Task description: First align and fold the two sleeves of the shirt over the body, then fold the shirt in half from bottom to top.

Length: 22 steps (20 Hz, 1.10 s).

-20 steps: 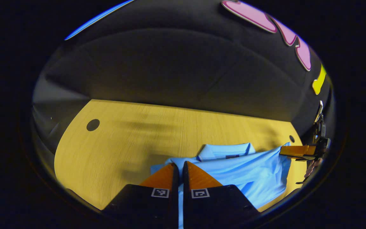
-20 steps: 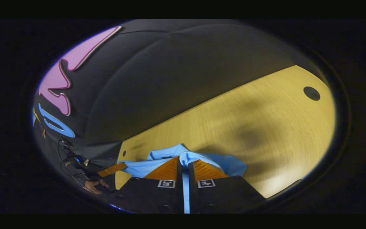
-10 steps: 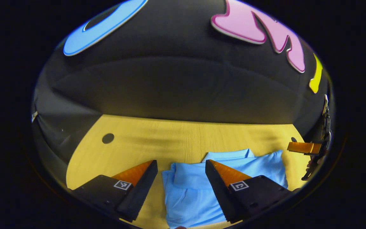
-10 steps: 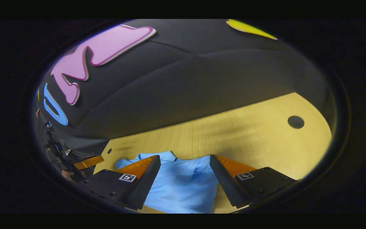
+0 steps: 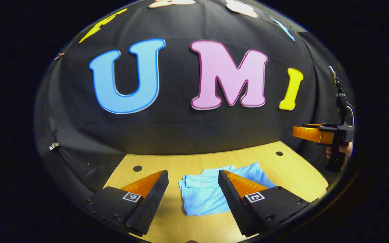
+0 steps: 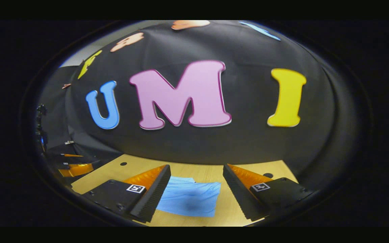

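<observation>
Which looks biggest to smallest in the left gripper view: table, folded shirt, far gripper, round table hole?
1. Table, the widest.
2. Folded shirt, lying on it.
3. Right gripper, off at the right edge; it sits at a different depth, so its true size is unsure.
4. Round hole, the smallest.

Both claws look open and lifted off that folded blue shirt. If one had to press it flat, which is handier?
Marginally the left. The left gripper is open with the blue shirt between its fingers; the right gripper, also open, frames the shirt equally, so the difference is slight.
</observation>
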### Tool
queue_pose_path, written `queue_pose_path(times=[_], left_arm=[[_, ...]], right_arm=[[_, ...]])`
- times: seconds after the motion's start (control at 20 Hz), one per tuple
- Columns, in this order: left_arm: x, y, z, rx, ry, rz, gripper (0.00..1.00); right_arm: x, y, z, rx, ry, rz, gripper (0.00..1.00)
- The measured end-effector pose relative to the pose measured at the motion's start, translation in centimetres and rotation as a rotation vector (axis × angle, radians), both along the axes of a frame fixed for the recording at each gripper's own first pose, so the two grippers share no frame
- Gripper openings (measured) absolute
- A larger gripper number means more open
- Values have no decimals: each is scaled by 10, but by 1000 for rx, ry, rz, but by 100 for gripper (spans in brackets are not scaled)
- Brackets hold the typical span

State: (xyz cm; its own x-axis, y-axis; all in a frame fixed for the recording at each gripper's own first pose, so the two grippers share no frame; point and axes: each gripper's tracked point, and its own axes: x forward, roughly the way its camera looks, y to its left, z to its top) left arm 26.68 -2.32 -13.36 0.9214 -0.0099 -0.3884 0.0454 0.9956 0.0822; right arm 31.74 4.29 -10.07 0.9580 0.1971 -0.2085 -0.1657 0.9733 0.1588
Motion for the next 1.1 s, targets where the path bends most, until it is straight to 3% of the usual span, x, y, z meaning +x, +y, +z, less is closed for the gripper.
queue_pose_path(times=[0.2, 0.35, 0.55, 0.7, 0.75, 0.8, 0.9, 1.1], left_arm=[[-105, 3, 40, -13, -123, 35, 95], [-183, 2, 53, -49, -151, 32, 95], [-236, -10, 65, -79, -176, 7, 97], [-253, -10, 84, -70, -224, 8, 97], [-258, -12, 89, -73, -234, 4, 97], [-262, -13, 94, -80, -239, 2, 97], [-267, -14, 103, -97, -253, -4, 93], [-274, -9, 121, -72, -301, -4, 97]], right_arm=[[-105, 16, 61, -19, -105, -44, 97], [-183, 52, 77, 21, -141, -32, 98], [-256, 68, 103, -12, -213, -12, 96], [-284, 70, 125, -47, -267, -29, 95], [-288, 71, 129, -48, -276, -34, 90], [-293, 73, 131, -44, -274, -36, 96], [-300, 74, 136, -30, -272, -40, 95], [-307, 66, 148, -26, -277, -59, 100]])
